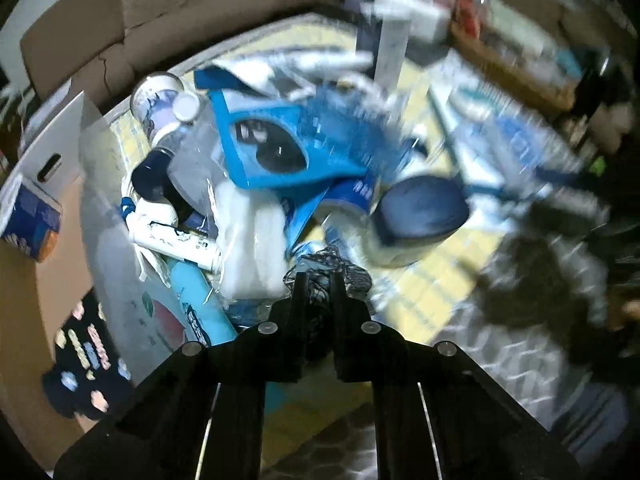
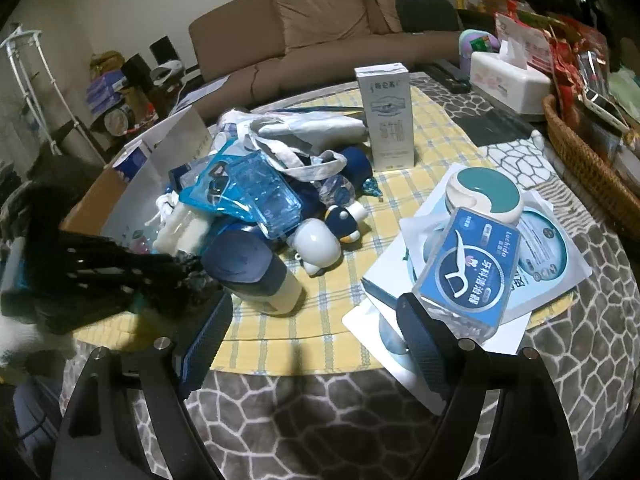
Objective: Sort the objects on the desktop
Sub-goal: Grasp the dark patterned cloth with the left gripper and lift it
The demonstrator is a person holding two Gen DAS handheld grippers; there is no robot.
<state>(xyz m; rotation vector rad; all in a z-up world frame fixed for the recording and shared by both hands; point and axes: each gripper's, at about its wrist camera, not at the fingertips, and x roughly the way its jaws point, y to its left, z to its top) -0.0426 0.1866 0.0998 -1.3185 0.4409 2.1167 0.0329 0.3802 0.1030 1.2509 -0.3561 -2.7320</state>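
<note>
Left claw (image 1: 318, 280) pinches what looks like dark crinkled wrapper (image 1: 326, 266).

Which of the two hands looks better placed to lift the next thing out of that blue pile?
Probably the left: its jaws are shut on something dark and crumpled beside the navy-capped bottle. The right gripper is open, clear of the pile.

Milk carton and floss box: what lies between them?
In the right wrist view, the round teal-and-white case lies between the milk carton and floss box.
</note>
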